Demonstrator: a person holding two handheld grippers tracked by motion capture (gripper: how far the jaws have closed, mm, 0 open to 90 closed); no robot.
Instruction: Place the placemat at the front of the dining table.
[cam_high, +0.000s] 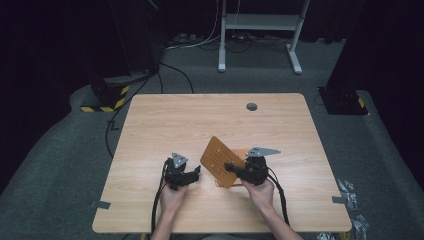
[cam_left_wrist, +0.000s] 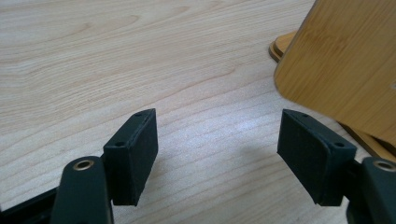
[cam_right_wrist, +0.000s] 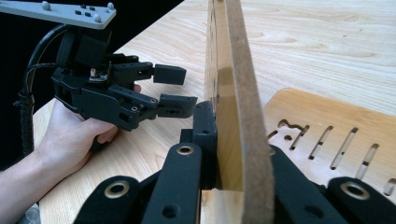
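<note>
1. While the right gripper (cam_high: 231, 166) holds its jaws clamped on the edge of a wooden panel (cam_high: 218, 160), the panel stands tilted up, near the desk's (cam_high: 165, 120) front edge, about mid-width.
2. A second slotted wooden board (cam_right_wrist: 327, 126) lies flat on the desk under it.
3. Left gripper (cam_high: 196, 173): jaws apart, nothing between them, just beside the panel, not touching.

From overhead, the high view looks forward and down across the whole surface (cam_high: 220, 120). The left gripper view skims low along it, close to a tilted wooden board (cam_left_wrist: 345, 60); the right gripper view sees that board (cam_right_wrist: 233, 93) edge-on, very near.
</note>
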